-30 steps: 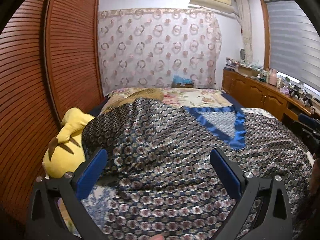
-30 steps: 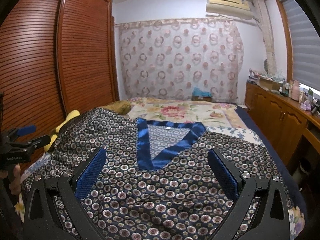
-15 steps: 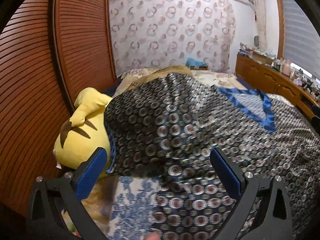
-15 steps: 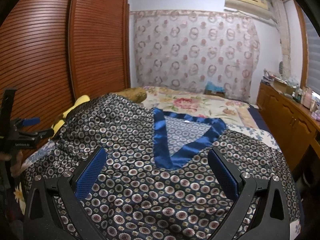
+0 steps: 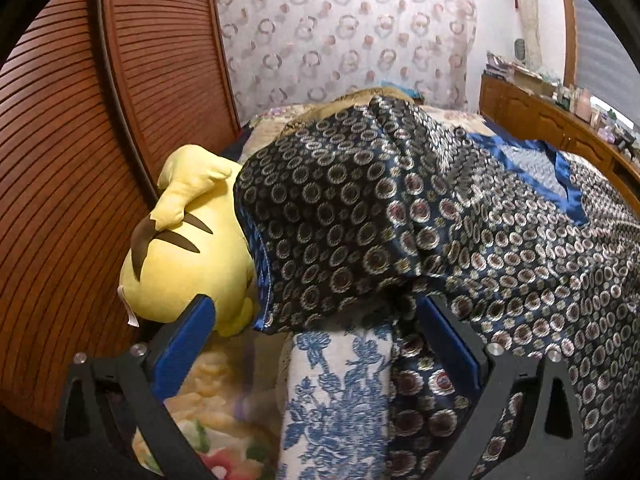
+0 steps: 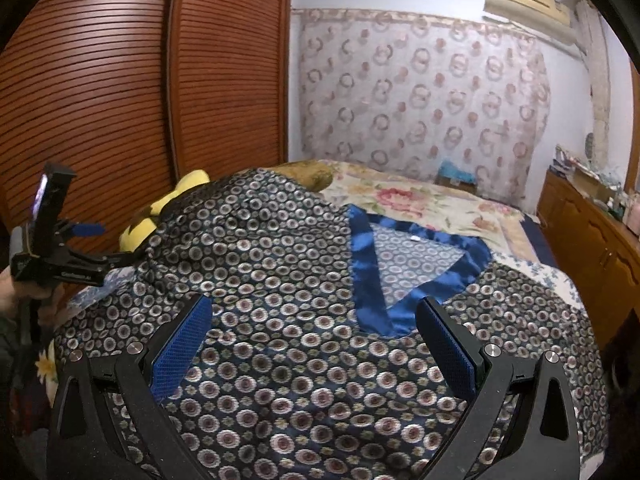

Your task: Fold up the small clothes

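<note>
A dark satin garment printed with small rings lies spread on the bed, its blue V collar facing up. The left sleeve end is humped up beside a yellow plush toy. My left gripper is open just below that sleeve edge, and the cloth brushes its right finger. From the right wrist view the left gripper sits at the garment's left edge. My right gripper is open above the lower front of the garment, with nothing between its fingers.
A blue-and-white floral cloth and flowered bedding lie under the garment. A slatted wooden wardrobe runs along the left. A wooden cabinet with small items stands on the right. A hand holds the left gripper.
My left gripper has swung left and down, from over the garment's body to its sleeve edge by the plush toy. The right gripper has shifted slightly left. Both stay open.
</note>
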`<action>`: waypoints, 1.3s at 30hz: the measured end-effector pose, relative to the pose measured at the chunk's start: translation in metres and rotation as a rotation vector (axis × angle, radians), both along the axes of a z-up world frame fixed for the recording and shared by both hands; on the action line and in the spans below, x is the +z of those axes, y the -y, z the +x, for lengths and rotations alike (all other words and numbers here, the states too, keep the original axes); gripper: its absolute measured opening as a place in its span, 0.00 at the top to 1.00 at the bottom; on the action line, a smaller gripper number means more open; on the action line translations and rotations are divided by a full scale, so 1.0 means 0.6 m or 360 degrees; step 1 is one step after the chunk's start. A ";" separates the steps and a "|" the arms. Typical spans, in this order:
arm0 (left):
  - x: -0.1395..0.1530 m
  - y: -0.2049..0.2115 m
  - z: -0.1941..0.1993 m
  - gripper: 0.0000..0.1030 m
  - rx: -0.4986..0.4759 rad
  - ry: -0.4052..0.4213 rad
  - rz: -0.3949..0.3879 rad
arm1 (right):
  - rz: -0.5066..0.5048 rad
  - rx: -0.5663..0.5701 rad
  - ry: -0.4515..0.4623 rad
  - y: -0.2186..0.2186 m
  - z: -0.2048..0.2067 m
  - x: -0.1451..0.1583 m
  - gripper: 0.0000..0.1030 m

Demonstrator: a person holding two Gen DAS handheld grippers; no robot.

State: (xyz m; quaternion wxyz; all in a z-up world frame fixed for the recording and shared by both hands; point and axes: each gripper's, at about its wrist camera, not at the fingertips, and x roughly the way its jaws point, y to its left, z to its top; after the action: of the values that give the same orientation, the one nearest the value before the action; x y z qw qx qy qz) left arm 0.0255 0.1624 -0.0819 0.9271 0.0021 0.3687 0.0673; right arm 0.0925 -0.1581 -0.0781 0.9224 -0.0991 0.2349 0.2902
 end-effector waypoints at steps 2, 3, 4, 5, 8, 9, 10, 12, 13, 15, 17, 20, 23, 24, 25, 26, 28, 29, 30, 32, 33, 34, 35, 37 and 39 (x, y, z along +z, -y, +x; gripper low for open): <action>-0.004 -0.006 0.007 0.05 -0.0037 -0.0028 -0.0037 | -0.0012 0.0025 -0.0010 -0.009 -0.003 -0.005 0.00; -0.007 -0.009 0.010 0.07 -0.0051 -0.0040 -0.0052 | -0.0018 0.0033 -0.0011 -0.012 -0.004 -0.006 0.00; -0.009 -0.014 0.015 0.12 -0.0057 -0.0056 -0.0063 | -0.0025 0.0042 -0.0011 -0.016 -0.006 -0.008 0.00; -0.012 -0.017 0.020 0.16 -0.0058 -0.0076 -0.0064 | -0.0031 0.0050 -0.0014 -0.019 -0.008 -0.010 0.00; -0.017 -0.026 0.031 0.30 -0.0058 -0.0108 -0.0069 | -0.0038 0.0059 -0.0024 -0.022 -0.009 -0.014 0.00; -0.021 -0.029 0.035 0.38 -0.0065 -0.0124 -0.0086 | -0.0038 0.0059 -0.0030 -0.020 -0.009 -0.015 0.00; -0.026 -0.034 0.039 0.45 -0.0066 -0.0143 -0.0108 | -0.0037 0.0058 -0.0035 -0.018 -0.008 -0.016 0.00; -0.027 -0.044 0.041 0.58 -0.0084 -0.0143 -0.0186 | -0.0030 0.0054 -0.0047 -0.014 -0.006 -0.019 0.00; -0.027 -0.048 0.042 0.67 -0.0082 -0.0142 -0.0196 | -0.0028 0.0051 -0.0057 -0.011 -0.005 -0.021 0.00; -0.026 -0.050 0.043 0.87 -0.0124 -0.0127 -0.0226 | -0.0023 0.0046 -0.0079 -0.008 -0.003 -0.025 0.00; -0.024 -0.053 0.043 0.96 -0.0144 -0.0111 -0.0239 | -0.0017 0.0043 -0.0101 -0.003 -0.003 -0.029 0.00; -0.004 -0.056 0.039 1.00 -0.0145 -0.0026 -0.0266 | -0.0016 0.0026 -0.0119 0.005 -0.002 -0.035 0.00; 0.036 -0.050 0.032 1.00 -0.0155 0.0090 -0.0272 | -0.0004 0.0010 -0.0133 0.012 0.001 -0.037 0.00; 0.047 -0.047 0.032 1.00 -0.0167 0.0116 -0.0271 | 0.0001 0.0002 -0.0138 0.015 0.002 -0.037 0.00; 0.061 -0.040 0.032 1.00 -0.0197 0.0143 -0.0266 | 0.0005 -0.0005 -0.0142 0.019 0.004 -0.038 0.00; 0.075 -0.030 0.032 1.00 -0.0231 0.0169 -0.0250 | 0.0007 -0.0010 -0.0148 0.023 0.005 -0.038 0.00; 0.096 -0.012 0.036 1.00 -0.0275 0.0194 -0.0232 | 0.0011 -0.0019 -0.0159 0.029 0.006 -0.038 0.00; 0.106 0.001 0.038 1.00 -0.0308 0.0208 -0.0229 | 0.0012 -0.0024 -0.0162 0.032 0.007 -0.038 0.00; 0.112 0.009 0.041 1.00 -0.0333 0.0216 -0.0228 | 0.0014 -0.0031 -0.0164 0.036 0.007 -0.038 0.00; 0.124 0.036 0.047 1.00 -0.0391 0.0228 -0.0216 | 0.0021 -0.0044 -0.0167 0.044 0.008 -0.038 0.00; 0.128 0.048 0.049 1.00 -0.0416 0.0232 -0.0206 | 0.0028 -0.0053 -0.0170 0.049 0.009 -0.038 0.00; 0.132 0.063 0.052 1.00 -0.0447 0.0234 -0.0199 | 0.0032 -0.0057 -0.0173 0.051 0.010 -0.037 0.00; 0.132 0.072 0.053 1.00 -0.0468 0.0232 -0.0202 | 0.0038 -0.0063 -0.0176 0.055 0.011 -0.037 0.00; 0.132 0.095 0.054 1.00 -0.0508 0.0221 -0.0212 | 0.0042 -0.0069 -0.0185 0.060 0.013 -0.038 0.00; 0.130 0.111 0.052 0.99 -0.0528 0.0213 -0.0222 | 0.0044 -0.0074 -0.0194 0.063 0.014 -0.040 0.00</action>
State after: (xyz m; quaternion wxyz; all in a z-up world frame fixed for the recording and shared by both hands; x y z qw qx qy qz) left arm 0.0565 0.0960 -0.0038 0.9459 -0.0057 0.3045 -0.1122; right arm 0.1009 -0.1958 -0.1020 0.9141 -0.0631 0.2887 0.2775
